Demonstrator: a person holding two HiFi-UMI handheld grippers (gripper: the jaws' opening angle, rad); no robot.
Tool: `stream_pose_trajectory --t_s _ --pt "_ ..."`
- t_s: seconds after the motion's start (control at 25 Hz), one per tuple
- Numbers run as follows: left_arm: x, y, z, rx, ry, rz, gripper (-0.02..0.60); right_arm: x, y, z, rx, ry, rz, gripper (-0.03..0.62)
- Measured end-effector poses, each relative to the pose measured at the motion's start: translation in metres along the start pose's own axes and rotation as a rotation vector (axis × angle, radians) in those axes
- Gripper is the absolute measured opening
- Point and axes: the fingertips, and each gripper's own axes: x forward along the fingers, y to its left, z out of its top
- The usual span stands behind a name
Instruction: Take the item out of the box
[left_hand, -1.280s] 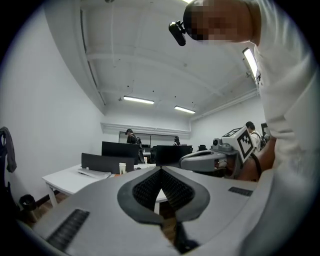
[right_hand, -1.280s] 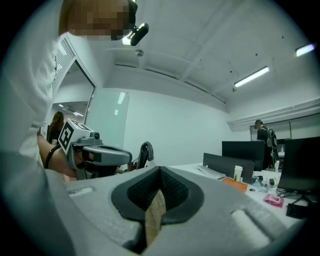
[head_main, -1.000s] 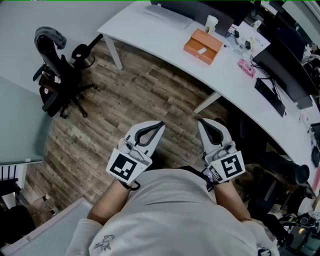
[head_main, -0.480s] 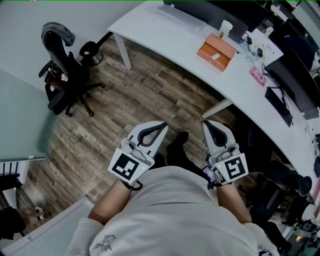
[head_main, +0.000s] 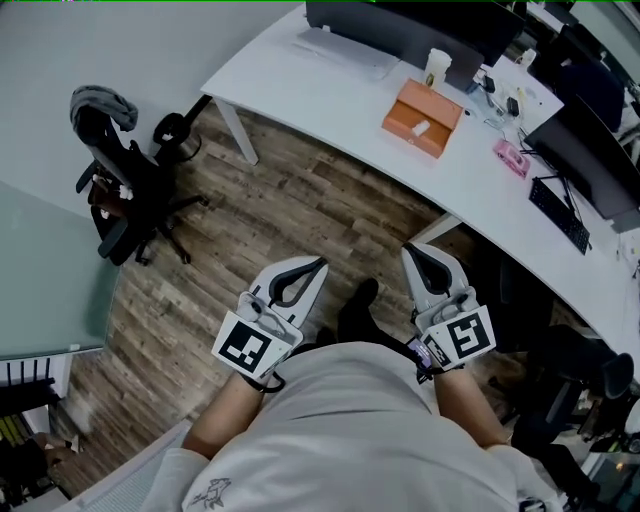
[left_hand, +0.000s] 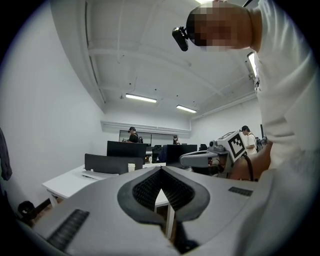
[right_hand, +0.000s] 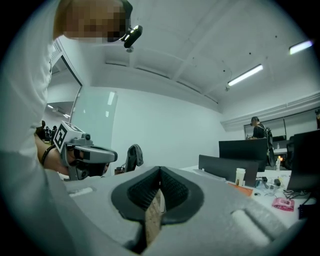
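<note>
Both tongs are out in front of the body and neither is carrying a thing: the left tongs (head_main: 319, 263) have their tips pressed together with only an empty loop behind them, and the right tongs (head_main: 405, 250) are closed the same way, tip to tip, nothing pinched. They're held level and side by side, close to the belly, pointing out over bare wooden floor (head_main: 250, 215). I read that as a carrying pose, tucked in and closed because there's nothing within reach to work on. The work is well ahead: the orange box (head_main: 425, 104) sits flat on the white table (head_main: 320, 90), with a paper cup (head_main: 436, 66) near its far corner and dark screens beyond. On the box's top there's a small white patch (head_main: 420, 128). Whether that's the item, a label or an opening, I can't tell from up here, and the box looks closed, though I wouldn't swear to it. An office chair (head_main: 120, 190) stands off to the left, well clear of the way to the table. So the task hasn't really begun, I'd say: the box is untouched and well apart from both tongs. Next call, as I read it: get to the table's edge, spread one pair of tongs for the lid or the item, and likely pin the box with the other pair so it doesn't skate across that smooth top.
</note>
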Motion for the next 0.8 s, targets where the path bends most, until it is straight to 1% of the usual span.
stream_pose_trajectory --t_s 0.16,0.32,0.48,0.6,0.8 --pt "0.033 0.013 0.000 -0.006 0.009 -0.011 -0.002 0.009 -0.036 -0.003 0.019 0.002 -0.024 0.003" --pt "0.077 0.029 -0.004 -0.017 0.019 -0.025 -0.002 0.022 -0.082 -0.012 0.025 0.020 -0.045 0.003" --pt "0.136 0.042 -0.016 -0.026 0.043 -0.055 -0.002 0.032 -0.138 -0.030 0.047 0.040 -0.070 0.003" --pt "0.185 0.051 -0.014 -0.021 0.038 -0.082 -0.002 0.037 -0.181 -0.038 0.061 0.044 -0.100 0.003" --pt "0.258 0.059 -0.014 -0.022 0.063 -0.124 -0.002 0.039 -0.250 -0.043 0.080 0.052 -0.135 0.003"
